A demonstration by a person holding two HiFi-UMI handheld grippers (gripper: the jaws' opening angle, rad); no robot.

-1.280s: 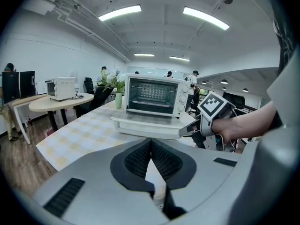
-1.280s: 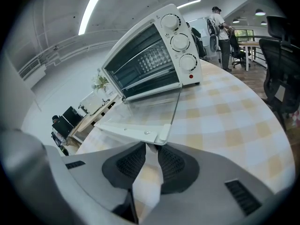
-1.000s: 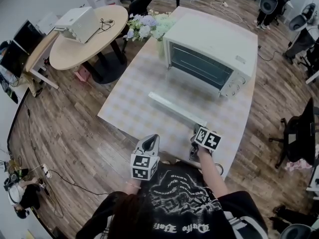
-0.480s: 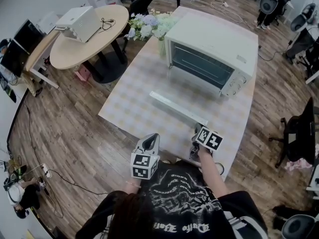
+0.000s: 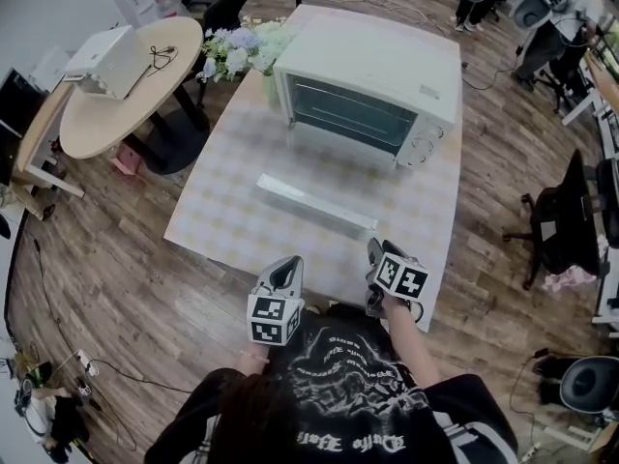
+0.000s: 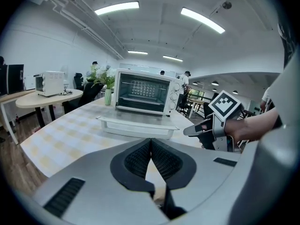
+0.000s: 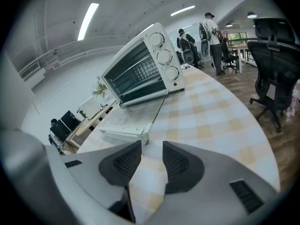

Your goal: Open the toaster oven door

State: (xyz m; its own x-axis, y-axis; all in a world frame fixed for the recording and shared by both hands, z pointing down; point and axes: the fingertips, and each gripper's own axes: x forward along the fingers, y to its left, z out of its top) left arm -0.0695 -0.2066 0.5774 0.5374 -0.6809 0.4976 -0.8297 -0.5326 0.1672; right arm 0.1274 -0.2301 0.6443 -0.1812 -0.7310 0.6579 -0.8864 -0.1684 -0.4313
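Observation:
The white toaster oven (image 5: 372,66) stands at the far end of the checked table (image 5: 222,220). Its glass door (image 5: 338,167) lies folded down flat, with the long white handle (image 5: 314,203) toward me. My right gripper (image 5: 373,254) hovers just short of the handle's right end; its jaws are opening and nothing is between them. In the right gripper view the handle (image 7: 124,134) lies ahead of the right gripper (image 7: 151,149), apart from it. My left gripper (image 5: 287,271) hangs at the table's near edge, its jaws shut together and empty (image 6: 151,142).
A vase of flowers (image 5: 242,51) stands left of the oven. A round table (image 5: 116,114) with a second white appliance (image 5: 106,61) is at the far left. Office chairs (image 5: 561,230) stand to the right, and people (image 7: 211,32) stand far behind.
The head view has swung, so the table sits further left in frame. The door lies open throughout. Both grippers stay at the near table edge, the right one slightly back from the handle's end.

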